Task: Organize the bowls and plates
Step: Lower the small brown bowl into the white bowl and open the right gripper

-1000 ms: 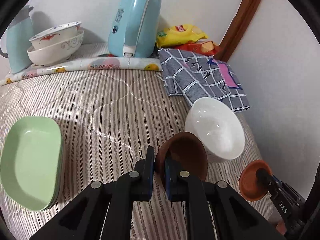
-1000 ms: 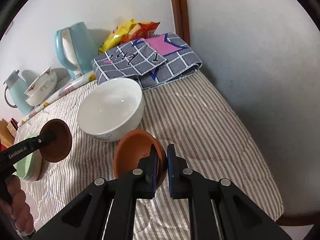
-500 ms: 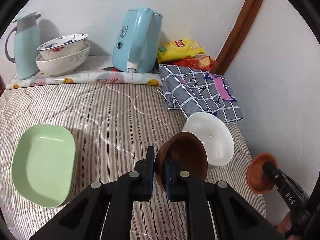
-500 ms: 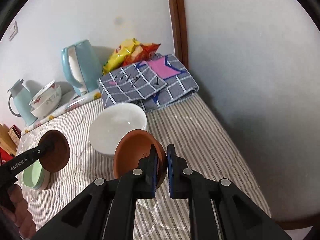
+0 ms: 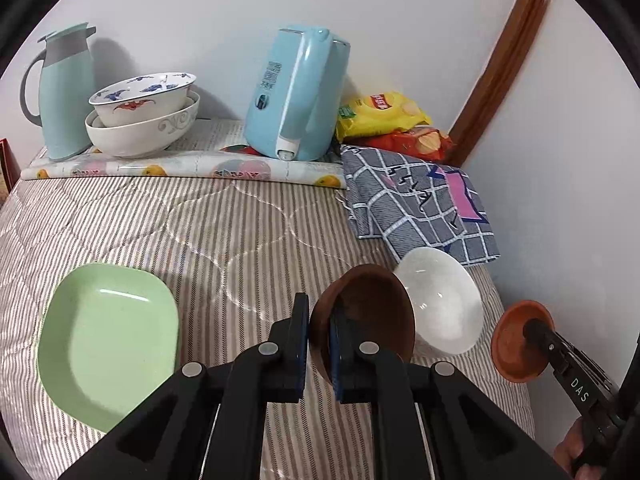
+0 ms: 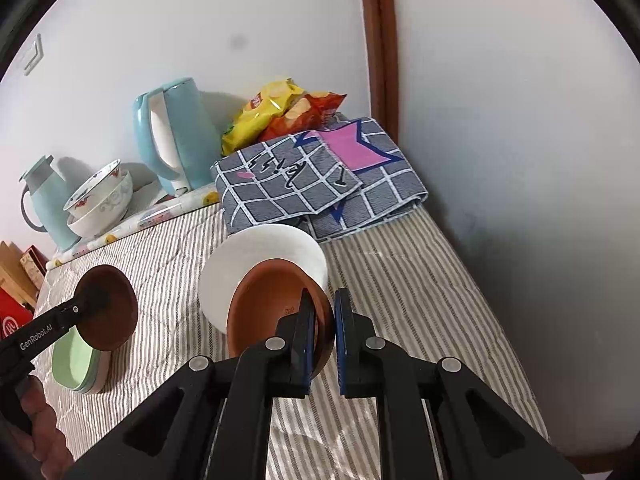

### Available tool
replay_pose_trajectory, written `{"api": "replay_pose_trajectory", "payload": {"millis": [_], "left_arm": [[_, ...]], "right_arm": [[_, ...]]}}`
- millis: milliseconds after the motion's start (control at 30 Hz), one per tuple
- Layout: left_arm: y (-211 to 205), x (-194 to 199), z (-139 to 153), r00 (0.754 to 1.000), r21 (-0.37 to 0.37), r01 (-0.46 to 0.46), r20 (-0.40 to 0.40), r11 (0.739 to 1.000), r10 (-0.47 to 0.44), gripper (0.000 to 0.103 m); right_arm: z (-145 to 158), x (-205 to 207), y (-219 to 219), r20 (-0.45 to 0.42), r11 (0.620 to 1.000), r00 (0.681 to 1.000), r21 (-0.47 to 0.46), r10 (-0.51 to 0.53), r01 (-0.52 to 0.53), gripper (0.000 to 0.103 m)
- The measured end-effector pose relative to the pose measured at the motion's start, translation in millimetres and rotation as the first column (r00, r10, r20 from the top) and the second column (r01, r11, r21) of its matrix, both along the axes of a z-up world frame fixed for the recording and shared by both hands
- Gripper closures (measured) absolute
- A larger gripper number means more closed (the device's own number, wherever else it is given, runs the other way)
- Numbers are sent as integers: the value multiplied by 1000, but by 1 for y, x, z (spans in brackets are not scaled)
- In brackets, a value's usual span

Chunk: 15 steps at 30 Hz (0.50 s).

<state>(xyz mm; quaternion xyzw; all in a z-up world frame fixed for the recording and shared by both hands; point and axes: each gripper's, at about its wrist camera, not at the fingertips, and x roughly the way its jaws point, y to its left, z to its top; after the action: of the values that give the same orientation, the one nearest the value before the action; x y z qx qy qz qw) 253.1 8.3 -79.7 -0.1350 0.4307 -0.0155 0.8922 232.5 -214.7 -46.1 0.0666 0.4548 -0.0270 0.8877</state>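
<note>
Gripping: a dark brown bowl (image 5: 368, 312) is clamped by its rim in the left hand-held gripper (image 5: 319, 340).
Right hand-held gripper (image 6: 324, 336): closed on a terracotta bowl (image 6: 276, 300).
White bowl (image 5: 440, 300): set near the bed's (image 5: 200, 224) right edge.

We see open striped bedding (image 5: 240, 240) between the green plates (image 5: 108, 340) and white bowl (image 5: 444, 304); kettle (image 5: 296, 92), stacked bowls (image 5: 140, 116), folded cloth (image 5: 416, 200) and wall (image 6: 520, 120) block the far side.

Striped quilted surface (image 5: 168, 224): green plates (image 5: 108, 340) left of claw, white bowl (image 5: 444, 304) right, checked cloth (image 5: 416, 204) and fruit-print mat (image 5: 160, 168) beyond.
</note>
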Motion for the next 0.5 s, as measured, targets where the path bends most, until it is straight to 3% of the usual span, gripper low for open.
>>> {"api": "replay_pose_trajectory", "payload": {"millis": [500], "left_arm": [[10, 29, -21, 999, -5, -14, -39, 1000, 14, 94]], "right_arm": [[-34, 50, 21, -63, 999, 997, -6, 39, -40, 94]]}}
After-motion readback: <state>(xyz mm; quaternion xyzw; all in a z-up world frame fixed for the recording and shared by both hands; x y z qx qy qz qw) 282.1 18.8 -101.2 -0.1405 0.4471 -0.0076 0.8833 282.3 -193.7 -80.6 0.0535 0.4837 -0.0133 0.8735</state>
